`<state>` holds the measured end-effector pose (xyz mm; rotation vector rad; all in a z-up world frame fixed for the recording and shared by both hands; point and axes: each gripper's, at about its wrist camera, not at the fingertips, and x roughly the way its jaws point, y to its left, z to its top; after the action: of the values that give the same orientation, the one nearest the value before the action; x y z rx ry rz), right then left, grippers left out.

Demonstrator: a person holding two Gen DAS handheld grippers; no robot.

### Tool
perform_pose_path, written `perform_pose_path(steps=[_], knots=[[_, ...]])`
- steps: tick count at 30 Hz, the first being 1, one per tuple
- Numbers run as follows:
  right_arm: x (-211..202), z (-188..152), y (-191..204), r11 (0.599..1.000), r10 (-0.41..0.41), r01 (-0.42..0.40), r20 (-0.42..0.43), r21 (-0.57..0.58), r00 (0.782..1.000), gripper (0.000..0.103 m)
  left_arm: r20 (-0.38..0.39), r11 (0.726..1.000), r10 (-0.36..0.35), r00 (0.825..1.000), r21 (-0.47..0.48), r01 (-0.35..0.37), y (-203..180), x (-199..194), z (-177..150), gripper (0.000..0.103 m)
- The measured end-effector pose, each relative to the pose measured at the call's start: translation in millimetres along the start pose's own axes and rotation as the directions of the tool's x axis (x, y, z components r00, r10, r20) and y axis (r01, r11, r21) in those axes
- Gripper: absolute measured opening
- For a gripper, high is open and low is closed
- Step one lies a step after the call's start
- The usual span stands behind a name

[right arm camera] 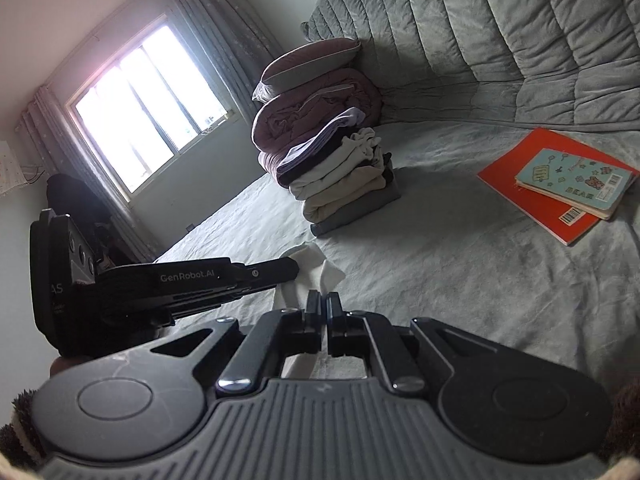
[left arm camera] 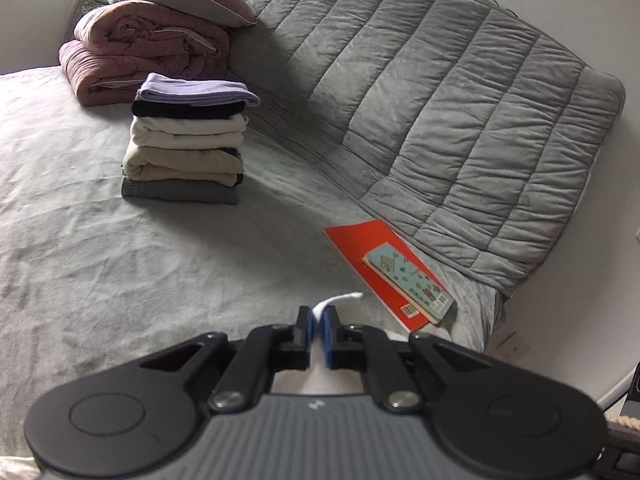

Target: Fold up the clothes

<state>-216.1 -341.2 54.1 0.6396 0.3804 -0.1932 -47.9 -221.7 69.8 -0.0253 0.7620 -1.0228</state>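
Two tools [left arm camera: 319, 318] [right arm camera: 324, 304] pinching white cloth [right arm camera: 316, 270].

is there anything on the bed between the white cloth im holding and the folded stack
Nothing visible does. The white cloth is pinched in the left gripper, and only bare grey bedspread lies between it and the stack of folded clothes. The red notebook and the smaller blue one lie off to the side.
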Motion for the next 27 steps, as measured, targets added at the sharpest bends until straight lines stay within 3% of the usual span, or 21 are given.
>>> perform_pose_path(steps=[4, 11, 18, 21, 22, 27], knots=[[6.0, -17.3, -20.1, 0.996, -0.085, 0.085, -0.058, -0.004, 0.995, 0.004, -0.091, 0.997, 0.029, 0.995, 0.068, -0.023, -21.5, 30.4, -17.7, 0.006], [24.2, -39.8, -50.7, 0.983, -0.183, 0.185, -0.135, 0.006, 0.974, 0.004, -0.205, 0.995, 0.075, 0.976, 0.086, -0.059, -27.4, 79.8, -50.1, 0.006], [30.5, -48.5, -68.0, 0.973, -0.225, 0.232, -0.193, 0.011, 0.955, 0.005, -0.215, 0.998, 0.068, 0.974, 0.028, -0.063, -22.2, 98.4, -63.5, 0.007], [27.4, -47.2, -71.0, 0.966, -0.251, 0.258, -0.171, 0.019, 0.953, 0.014, -0.184, 0.998, 0.063, 0.981, 0.001, -0.064, -21.0, 94.5, -62.4, 0.020], [26.3, -46.0, -71.0, 0.967, -0.247, 0.253, -0.165, 0.018, 0.955, 0.014, -0.171, 0.998, 0.062, 0.983, -0.009, -0.064, -20.5, 91.4, -61.7, 0.028], [25.4, -45.4, -63.4, 0.974, -0.225, 0.226, -0.154, -0.014, 0.962, 0.015, -0.106, 0.995, 0.085, 0.991, -0.048, -0.091, -15.3, 64.3, -60.8, 0.045]])
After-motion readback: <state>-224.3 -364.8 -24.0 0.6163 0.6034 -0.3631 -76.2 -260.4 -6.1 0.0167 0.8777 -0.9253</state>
